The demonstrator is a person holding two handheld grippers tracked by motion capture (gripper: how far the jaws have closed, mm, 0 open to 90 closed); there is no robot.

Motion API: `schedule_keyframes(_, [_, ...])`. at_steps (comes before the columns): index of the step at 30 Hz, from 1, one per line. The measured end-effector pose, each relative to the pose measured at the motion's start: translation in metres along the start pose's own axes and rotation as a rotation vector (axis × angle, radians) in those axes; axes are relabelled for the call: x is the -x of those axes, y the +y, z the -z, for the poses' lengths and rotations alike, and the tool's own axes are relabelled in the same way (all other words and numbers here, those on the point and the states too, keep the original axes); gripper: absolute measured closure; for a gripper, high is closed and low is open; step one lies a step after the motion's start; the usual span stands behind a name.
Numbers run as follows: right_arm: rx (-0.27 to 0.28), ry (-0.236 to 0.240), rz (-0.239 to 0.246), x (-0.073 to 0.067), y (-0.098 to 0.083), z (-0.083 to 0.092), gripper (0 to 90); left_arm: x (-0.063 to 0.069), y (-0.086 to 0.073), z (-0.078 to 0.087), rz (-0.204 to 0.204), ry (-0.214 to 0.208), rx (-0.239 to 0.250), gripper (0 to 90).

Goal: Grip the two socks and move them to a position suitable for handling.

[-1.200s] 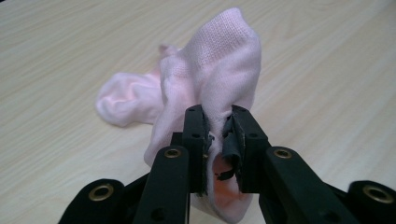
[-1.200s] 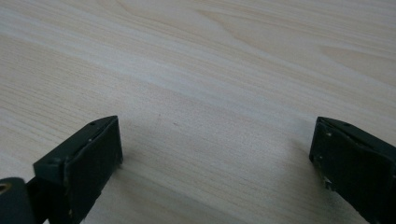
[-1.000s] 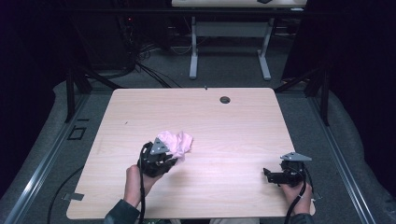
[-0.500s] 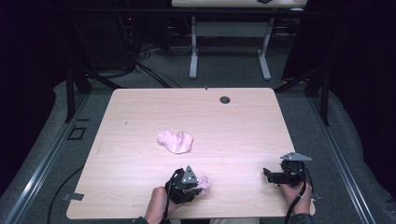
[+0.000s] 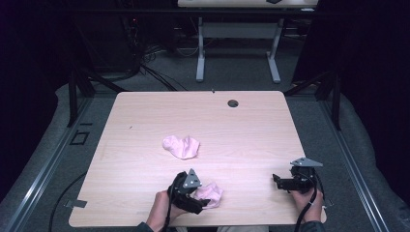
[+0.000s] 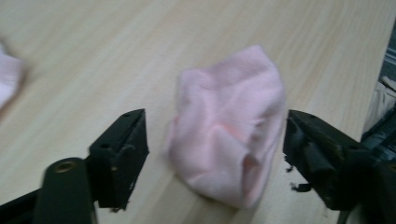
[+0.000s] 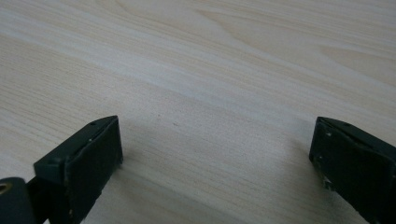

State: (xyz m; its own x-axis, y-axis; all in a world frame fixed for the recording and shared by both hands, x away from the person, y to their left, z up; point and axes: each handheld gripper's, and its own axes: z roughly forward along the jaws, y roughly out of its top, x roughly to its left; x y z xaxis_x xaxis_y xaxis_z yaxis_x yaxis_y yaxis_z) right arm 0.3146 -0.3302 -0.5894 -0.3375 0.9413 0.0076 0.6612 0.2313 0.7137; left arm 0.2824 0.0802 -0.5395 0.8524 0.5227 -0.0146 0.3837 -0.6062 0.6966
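With the near pink sock [image 6: 231, 126] lying loose between our left gripper's [image 5: 193, 195] wide jaws, we should back straight off toward 6 o'clock, the right gripper [image 5: 285, 182] idling agape and empty at 4 o'clock.

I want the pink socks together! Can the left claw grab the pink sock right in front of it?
Probably yes. The left claw is open, with its jaws on either side of the near pink sock, and nothing sits between them.

1 overhead, 2 close table-level views

Two pink socks [image 5: 181, 146] [image 5: 211, 194] interrupt the otherwise bare table [image 5: 251, 125].
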Motion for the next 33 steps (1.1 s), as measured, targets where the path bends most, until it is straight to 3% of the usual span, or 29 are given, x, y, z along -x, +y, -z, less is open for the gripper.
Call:
schedule_keyframes(1, [0.000, 0.000, 0.000, 0.000, 0.000, 0.000, 2.1, -0.011, 0.002, 0.009, 0.011, 0.029, 0.014, 15.6])
schedule_keyframes(2, [0.000, 0.000, 0.000, 0.000, 0.000, 0.000, 2.1, -0.011, 0.002, 0.009, 0.011, 0.029, 0.014, 15.1])
schedule_keyframes(3, [0.000, 0.000, 0.000, 0.000, 0.000, 0.000, 2.1, -0.023, 0.004, 0.016, 0.019, 0.057, 0.038, 14.8])
schedule_keyframes(5, [0.000, 0.000, 0.000, 0.000, 0.000, 0.000, 2.1, -0.037, 0.006, 0.022, 0.023, 0.075, 0.040, 13.0])
schedule_keyframes(6, [0.000, 0.000, 0.000, 0.000, 0.000, 0.000, 2.1, -0.037, 0.006, 0.022, 0.023, 0.075, 0.040, 12.7])
schedule_keyframes(9, [0.000, 0.000, 0.000, 0.000, 0.000, 0.000, 2.1, -0.063, 0.013, 0.025, 0.031, 0.117, 0.034, 12.7])
schedule_keyframes(12, [0.000, 0.000, 0.000, 0.000, 0.000, 0.000, 2.0, -0.074, 0.015, 0.025, 0.036, 0.138, 0.031, 14.0])
schedule_keyframes(13, [-0.001, 0.000, 0.000, 0.000, 0.000, 0.000, 2.0, -0.088, 0.018, 0.020, 0.044, 0.155, 0.015, 15.3])
schedule_keyframes(15, [-0.001, -0.001, 0.000, 0.000, 0.000, 0.000, 2.0, -0.094, 0.019, 0.017, 0.051, 0.161, 0.004, 17.1])
schedule_keyframes(16, [-0.001, 0.000, 0.000, 0.000, 0.000, 0.000, 2.0, -0.105, 0.020, 0.007, 0.052, 0.170, -0.016, 18.7])
schedule_keyframes(20, [-0.001, 0.000, 0.000, 0.000, 0.000, 0.000, 2.0, -0.117, 0.018, -0.011, 0.062, 0.179, -0.060, 24.2])
schedule_keyframes(21, [-0.001, 0.000, -0.001, 0.000, 0.000, 0.000, 2.0, -0.127, 0.017, -0.023, 0.102, 0.178, -0.075, 25.0])
schedule_keyframes(23, [0.000, 0.000, -0.001, 0.000, 0.000, 0.000, 2.0, -0.135, 0.018, -0.031, 0.142, 0.186, -0.067, 27.8])
schedule_keyframes(25, [0.000, 0.000, 0.000, 0.000, 0.000, 0.000, 2.0, -0.137, 0.018, -0.033, 0.158, 0.196, -0.063, 29.2])
schedule_keyframes(27, [-0.001, 0.000, 0.000, 0.000, 0.000, 0.000, 2.0, -0.142, 0.019, -0.039, 0.171, 0.203, -0.065, 35.3])
schedule_keyframes(30, [-0.001, 0.000, 0.000, 0.000, 0.000, 0.000, 2.0, -0.146, 0.015, -0.051, 0.200, 0.201, -0.108, 45.1])
schedule_keyframes(32, [-0.001, 0.000, 0.000, 0.000, 0.000, 0.000, 2.0, -0.147, 0.014, -0.052, 0.210, 0.194, -0.097, 48.3])
schedule_keyframes(33, [0.000, 0.000, 0.000, 0.000, 0.000, 0.000, 2.0, -0.148, 0.013, -0.051, 0.219, 0.208, -0.090, 58.9])
